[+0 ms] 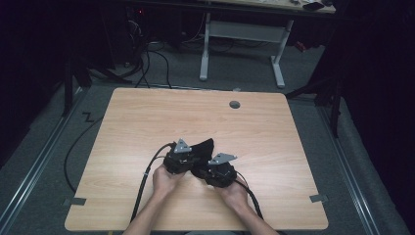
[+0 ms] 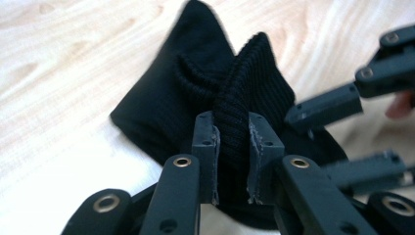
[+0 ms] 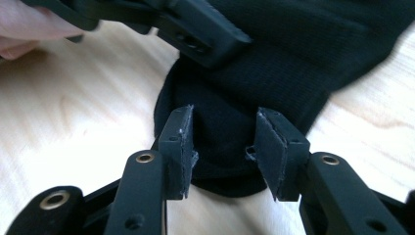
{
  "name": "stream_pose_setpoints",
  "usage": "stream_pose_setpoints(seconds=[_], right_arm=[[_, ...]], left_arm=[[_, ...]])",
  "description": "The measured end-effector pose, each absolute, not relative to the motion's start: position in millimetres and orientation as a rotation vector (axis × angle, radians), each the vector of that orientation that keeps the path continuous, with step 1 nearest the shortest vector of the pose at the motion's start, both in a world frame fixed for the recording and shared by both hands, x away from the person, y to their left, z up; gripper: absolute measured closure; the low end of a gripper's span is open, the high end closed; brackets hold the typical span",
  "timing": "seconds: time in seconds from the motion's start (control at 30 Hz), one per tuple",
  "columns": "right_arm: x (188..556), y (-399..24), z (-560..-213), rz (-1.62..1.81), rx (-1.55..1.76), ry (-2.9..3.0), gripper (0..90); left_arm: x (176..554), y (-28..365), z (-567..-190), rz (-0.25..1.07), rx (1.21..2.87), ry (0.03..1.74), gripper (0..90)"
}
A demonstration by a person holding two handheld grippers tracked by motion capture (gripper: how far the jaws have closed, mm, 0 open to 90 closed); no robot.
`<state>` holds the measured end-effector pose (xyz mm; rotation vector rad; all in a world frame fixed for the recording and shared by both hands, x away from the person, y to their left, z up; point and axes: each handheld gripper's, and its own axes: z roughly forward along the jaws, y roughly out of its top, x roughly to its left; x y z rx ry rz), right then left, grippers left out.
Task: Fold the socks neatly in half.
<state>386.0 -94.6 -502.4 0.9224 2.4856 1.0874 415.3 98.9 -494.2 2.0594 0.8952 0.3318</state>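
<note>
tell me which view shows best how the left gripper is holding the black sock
The left gripper view: the left gripper has its jaws pinched on a raised ribbed fold of the black sock. The right gripper view shows the sock's rounded end lying flat on the table. The high view shows it small and dark beyond both grippers.

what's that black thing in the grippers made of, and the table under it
Black cloth: looks like knitted fabric, matte; fine ribs run along the fold pinched by the left gripper, maybe a sock. Table: pale wood grain with a smooth, slightly glossy face, probably laminate or veneer rather than solid wood; that cannot be told.
</note>
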Motion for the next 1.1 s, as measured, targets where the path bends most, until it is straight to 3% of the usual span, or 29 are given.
stream_pose_setpoints(seconds=[0.2, 0.43, 0.63, 0.93, 1.1], right_arm=[[392, -86, -505, 1.084, 0.931, 2.432, 59.6], [392, -87, -505, 1.091, 0.931, 2.434, 58.3], [381, -96, -496, 1.14, 0.907, 2.428, 54.9], [369, -127, -472, 1.272, 0.91, 2.368, 57.9], [376, -124, -467, 1.288, 0.909, 2.376, 61.0]], left_arm=[[416, 105, -492, 0.308, 2.037, 0.921, 73.5], [401, 104, -489, 0.284, 2.024, 0.928, 54.6], [390, 111, -488, 0.282, 1.994, 0.955, 46.6], [370, 108, -486, 0.305, 2.01, 0.953, 41.9], [358, 108, -486, 0.337, 1.997, 0.974, 40.9]])
